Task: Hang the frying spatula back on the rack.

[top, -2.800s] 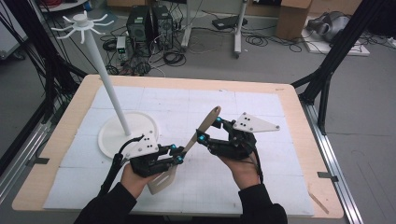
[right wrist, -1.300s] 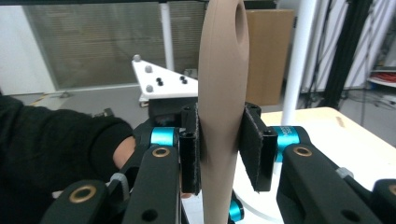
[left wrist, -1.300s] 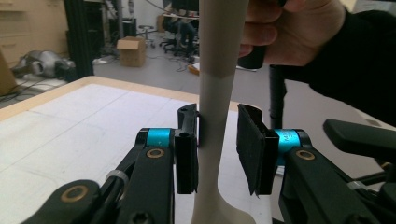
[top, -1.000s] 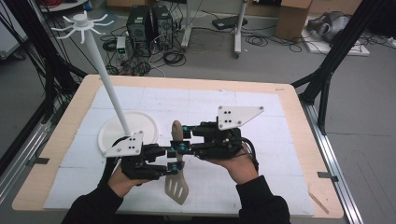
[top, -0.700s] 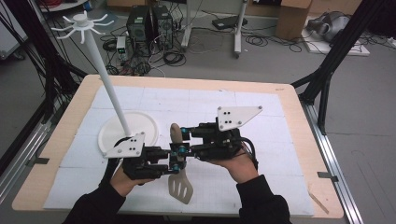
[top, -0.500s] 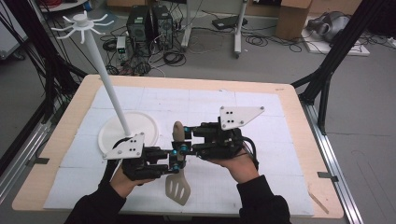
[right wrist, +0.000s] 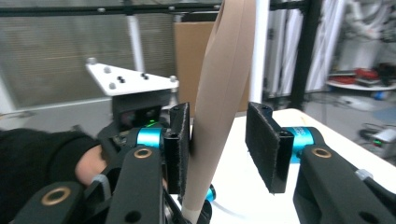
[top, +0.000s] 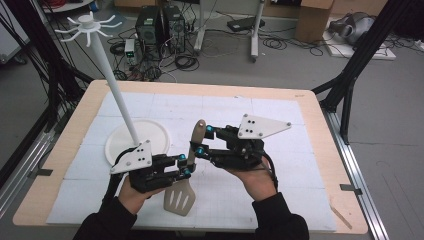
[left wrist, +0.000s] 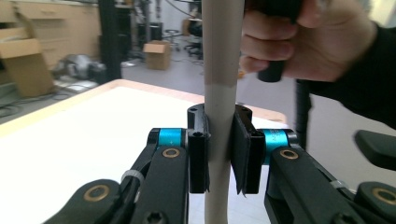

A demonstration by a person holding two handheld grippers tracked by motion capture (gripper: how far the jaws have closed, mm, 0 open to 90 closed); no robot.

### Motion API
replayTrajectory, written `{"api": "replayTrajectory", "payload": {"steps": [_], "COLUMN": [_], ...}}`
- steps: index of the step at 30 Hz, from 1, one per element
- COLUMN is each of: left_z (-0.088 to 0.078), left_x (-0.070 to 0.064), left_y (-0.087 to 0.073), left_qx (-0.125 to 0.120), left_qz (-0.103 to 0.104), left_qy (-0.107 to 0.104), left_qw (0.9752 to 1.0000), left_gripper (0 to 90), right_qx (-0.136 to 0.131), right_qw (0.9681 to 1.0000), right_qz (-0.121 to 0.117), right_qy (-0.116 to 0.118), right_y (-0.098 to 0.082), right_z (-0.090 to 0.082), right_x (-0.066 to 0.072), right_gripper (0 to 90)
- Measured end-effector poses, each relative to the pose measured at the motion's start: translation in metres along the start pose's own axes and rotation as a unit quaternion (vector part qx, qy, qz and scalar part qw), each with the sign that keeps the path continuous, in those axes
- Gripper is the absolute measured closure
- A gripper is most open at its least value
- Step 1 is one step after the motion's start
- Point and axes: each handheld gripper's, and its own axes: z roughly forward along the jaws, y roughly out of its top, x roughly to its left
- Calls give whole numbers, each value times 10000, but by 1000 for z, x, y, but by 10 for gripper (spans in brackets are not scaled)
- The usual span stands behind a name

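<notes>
A beige slotted spatula [top: 181, 199] hangs above the table with its head toward the front edge and its handle [top: 198, 132] pointing up and away. My left gripper [top: 186, 165] is shut on the lower handle; the left gripper view shows both pads pressed on the handle [left wrist: 219, 56]. My right gripper [top: 203, 140] sits higher on the handle and its jaws have just been opening. In the right gripper view the handle [right wrist: 219, 107] leans against one pad [right wrist: 181, 140], with a gap to the other, between the right gripper [right wrist: 225, 147] jaws.
A white stand with a round base [top: 150, 131] and a tall pole [top: 114, 87] topped by hooks stands at the table's left, just behind my left hand. The white mat [top: 280, 200] covers the wooden table. Computers and cables lie on the floor beyond.
The spatula swung from a tilt to nearly upright, head toward the front. My left jaws closed on the handle; my right jaws spread apart. Both hands stayed put lately.
</notes>
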Motion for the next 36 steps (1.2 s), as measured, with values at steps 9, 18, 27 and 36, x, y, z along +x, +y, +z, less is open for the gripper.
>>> {"api": "replayTrajectory", "payload": {"steps": [9,18,27,36], "left_z": [1,0,-1,-19], "left_x": [-1,1,2,15], "left_y": [0,0,1,9], "left_qx": [-43,-162,-109,-171], "left_qz": [-75,-32,-81,-301], "left_qy": [-37,-694,-639,84], "left_qw": [10000,9975,9979,9994], "left_gripper": [775,769,777,780], "right_qx": [7,-41,-2,-336], "right_qw": [9995,9957,9948,9985], "right_qz": [250,154,131,394], "right_qy": [179,915,1008,-166], "right_y": [1,2,-2,-11], "right_z": [2,-1,1,-23], "right_x": [1,-1,-2,-8], "right_gripper": [726,737,730,319]}}
